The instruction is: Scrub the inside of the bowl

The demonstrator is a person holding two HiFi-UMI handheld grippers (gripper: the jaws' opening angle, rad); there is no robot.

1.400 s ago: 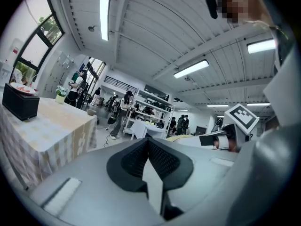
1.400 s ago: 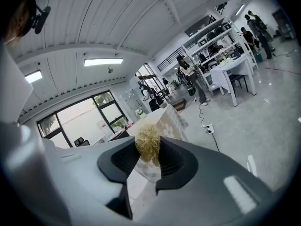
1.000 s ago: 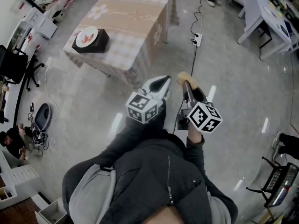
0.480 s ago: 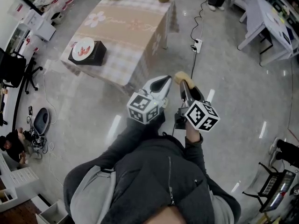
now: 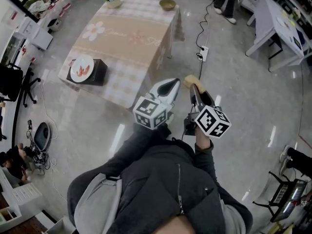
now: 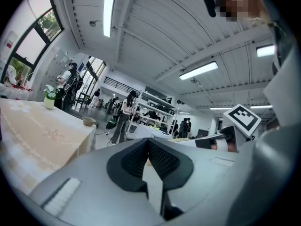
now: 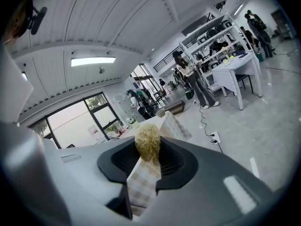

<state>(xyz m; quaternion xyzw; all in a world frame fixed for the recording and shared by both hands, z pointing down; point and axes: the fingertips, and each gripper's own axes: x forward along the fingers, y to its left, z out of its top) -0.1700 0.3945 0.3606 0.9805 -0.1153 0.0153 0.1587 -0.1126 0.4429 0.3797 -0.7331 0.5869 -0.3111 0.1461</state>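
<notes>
Approach: the table has drawn nearer, its far-right bowl still well apart from the right gripper, clamped on a scrubbing pad, and the left gripper, closed empty; scrubbing unstarted.

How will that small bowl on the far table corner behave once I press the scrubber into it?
The bowl looks small and shallow, so probably light and apt to slide on the tablecloth when the scrubber pushes it. It sits near a corner, so a hard shove might send it off. The shut, empty left tongs could likely brace its rim.
</notes>
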